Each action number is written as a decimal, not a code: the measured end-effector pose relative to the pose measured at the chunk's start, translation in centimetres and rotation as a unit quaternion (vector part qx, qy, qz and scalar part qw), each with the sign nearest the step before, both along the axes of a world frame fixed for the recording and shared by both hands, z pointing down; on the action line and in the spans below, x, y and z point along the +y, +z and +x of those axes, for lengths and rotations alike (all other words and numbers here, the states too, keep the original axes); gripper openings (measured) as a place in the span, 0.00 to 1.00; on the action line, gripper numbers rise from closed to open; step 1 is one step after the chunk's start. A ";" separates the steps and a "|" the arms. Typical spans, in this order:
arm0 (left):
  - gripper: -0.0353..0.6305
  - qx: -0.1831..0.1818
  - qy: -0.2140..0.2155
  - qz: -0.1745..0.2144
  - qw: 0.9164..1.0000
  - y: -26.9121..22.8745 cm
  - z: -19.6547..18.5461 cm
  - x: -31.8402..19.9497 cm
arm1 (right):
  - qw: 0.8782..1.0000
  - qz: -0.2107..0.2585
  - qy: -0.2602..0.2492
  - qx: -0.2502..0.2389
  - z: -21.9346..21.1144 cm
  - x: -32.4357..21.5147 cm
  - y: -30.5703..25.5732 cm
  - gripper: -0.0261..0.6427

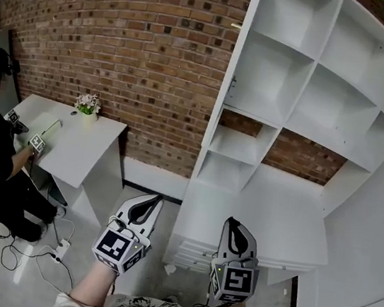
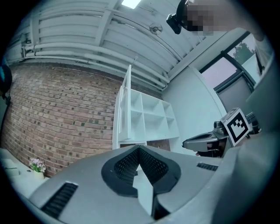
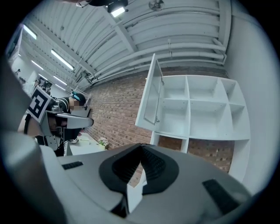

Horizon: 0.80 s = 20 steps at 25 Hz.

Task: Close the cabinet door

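The jaws of the left gripper [image 1: 146, 205] and the right gripper [image 1: 236, 229] are pressed together, holding nothing. The cabinet door [image 3: 148, 97] - its long axis upright - stands swung out from the cabinet [image 1: 315, 85] at the upper left compartment (well ahead, higher than both). It lies roughly between the two grippers, the right perhaps slightly nearer.

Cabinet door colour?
Plain white, no pattern. It shows best in the right gripper view, where the cabinet door stands swung open.

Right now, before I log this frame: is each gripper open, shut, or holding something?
Left gripper: closed, nothing between its jaws.
Right gripper: closed, nothing between its jaws.
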<state>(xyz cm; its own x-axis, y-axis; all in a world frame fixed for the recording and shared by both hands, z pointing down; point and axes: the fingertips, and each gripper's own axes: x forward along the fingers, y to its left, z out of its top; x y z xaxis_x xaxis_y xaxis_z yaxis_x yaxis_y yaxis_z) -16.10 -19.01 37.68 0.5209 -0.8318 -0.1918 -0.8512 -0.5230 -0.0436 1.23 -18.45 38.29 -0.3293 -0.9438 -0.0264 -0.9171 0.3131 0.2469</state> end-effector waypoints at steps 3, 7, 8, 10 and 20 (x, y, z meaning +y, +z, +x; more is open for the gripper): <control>0.07 0.009 -0.011 0.004 1.000 -1.0 1.3 -2.8 | 1.000 0.010 -0.018 0.004 1.7 -3.2 -1.2 0.05; 0.07 0.035 -0.028 0.041 0.998 -4.9 1.9 -6.7 | 0.999 0.026 -0.038 0.014 2.9 -6.9 -3.4 0.05; 0.07 0.038 -0.030 0.051 0.998 -6.0 1.9 -7.5 | 0.999 0.030 -0.039 0.017 3.0 -7.6 -3.9 0.05; 0.07 0.044 -0.023 0.069 0.996 -8.1 1.8 -8.8 | 0.998 0.036 -0.040 0.020 3.1 -8.9 -4.8 0.05; 0.07 0.068 0.038 0.143 0.987 -19.1 0.6 -15.2 | 0.997 0.076 -0.026 0.022 1.4 -12.3 -8.8 0.05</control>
<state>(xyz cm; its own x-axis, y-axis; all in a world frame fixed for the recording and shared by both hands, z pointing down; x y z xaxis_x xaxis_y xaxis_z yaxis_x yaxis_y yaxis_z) -15.55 -34.21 18.61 0.5330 -0.6933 -0.4851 -0.8181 -0.5686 -0.0862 2.63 -30.75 29.52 -0.3822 -0.9114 -0.1524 -0.8877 0.3163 0.3345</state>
